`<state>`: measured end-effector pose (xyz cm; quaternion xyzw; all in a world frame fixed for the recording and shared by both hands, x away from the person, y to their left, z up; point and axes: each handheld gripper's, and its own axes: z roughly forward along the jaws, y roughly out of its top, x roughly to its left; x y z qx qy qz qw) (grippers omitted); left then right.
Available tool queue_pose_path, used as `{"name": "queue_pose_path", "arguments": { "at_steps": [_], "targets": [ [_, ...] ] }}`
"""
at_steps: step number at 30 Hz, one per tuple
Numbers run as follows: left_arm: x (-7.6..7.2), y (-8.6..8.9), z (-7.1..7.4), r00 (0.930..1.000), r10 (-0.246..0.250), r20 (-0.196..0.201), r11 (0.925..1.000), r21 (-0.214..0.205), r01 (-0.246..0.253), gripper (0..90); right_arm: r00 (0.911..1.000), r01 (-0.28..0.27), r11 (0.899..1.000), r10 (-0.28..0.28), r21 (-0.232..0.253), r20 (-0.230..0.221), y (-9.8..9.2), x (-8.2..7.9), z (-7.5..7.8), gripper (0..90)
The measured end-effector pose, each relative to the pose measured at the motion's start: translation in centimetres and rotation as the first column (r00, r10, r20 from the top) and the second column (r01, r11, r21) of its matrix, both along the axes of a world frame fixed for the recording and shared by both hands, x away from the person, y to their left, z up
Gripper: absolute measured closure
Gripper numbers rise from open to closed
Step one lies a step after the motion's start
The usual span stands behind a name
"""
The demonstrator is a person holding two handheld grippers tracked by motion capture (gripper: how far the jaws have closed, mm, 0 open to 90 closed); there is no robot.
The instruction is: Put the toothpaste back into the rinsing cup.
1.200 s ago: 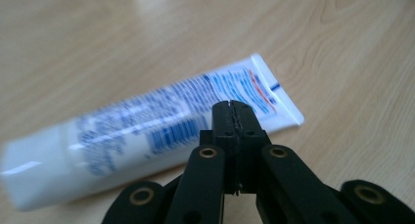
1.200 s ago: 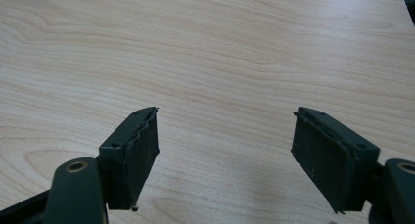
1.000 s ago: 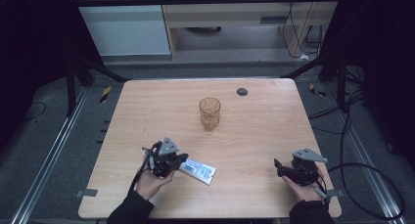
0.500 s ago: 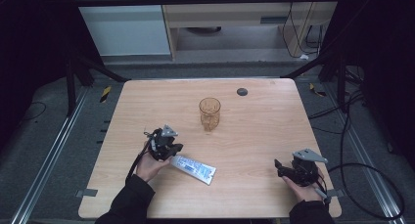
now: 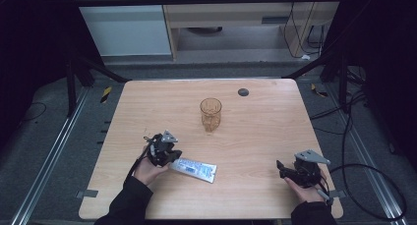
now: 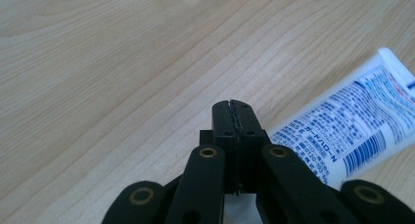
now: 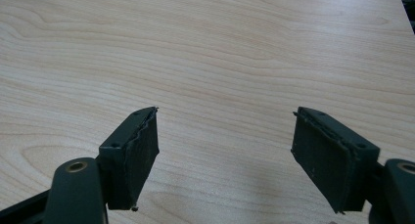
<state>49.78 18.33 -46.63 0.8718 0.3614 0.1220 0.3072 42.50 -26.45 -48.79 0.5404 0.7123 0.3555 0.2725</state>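
The tube (image 5: 195, 168) near the counter's (image 5: 265, 136) front edge looks light, soft and slick, best pinched mid-body; left tool (image 6: 233, 117) pressed together beside it, right tool (image 7: 226, 155) spread.

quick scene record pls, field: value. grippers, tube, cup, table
left gripper: jaws shut with nothing between them, tip at the near-left end of the tube
right gripper: jaws open and empty, low over bare wood at the near-right of the table
tube: white with blue print, lying flat on the table near the front edge
cup: amber, see-through, upright near the table's middle, apart from both grippers
black disc: small, by the far edge
table: light wood
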Motion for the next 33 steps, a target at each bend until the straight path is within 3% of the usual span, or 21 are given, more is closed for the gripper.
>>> {"name": "queue_pose_path", "arguments": {
  "at_steps": [16, 23, 33],
  "targets": [
    [-3.1, 1.3, -0.4, 0.9998, 0.000, -0.018, 1.0000, 0.003, 0.000, 89.7, 1.0000, 0.001, 1.000, -0.001, 0.001, -0.002, 0.0, -0.2, 0.0, 24.7],
    [-4.2, 1.0, -0.6, 0.9994, -0.017, -0.029, 0.9998, 0.012, 0.017, 89.6, 1.0000, 0.000, 1.000, 0.000, -0.003, 0.000, 0.0, -0.2, 0.0, 24.6],
    [-4.3, 0.9, -0.2, 0.9993, -0.008, -0.037, 1.0000, 0.001, 0.008, 86.5, 1.0000, 0.000, 1.000, 0.000, 0.000, -0.002, 0.0, -0.2, 0.0, 24.6]
  ]
}}
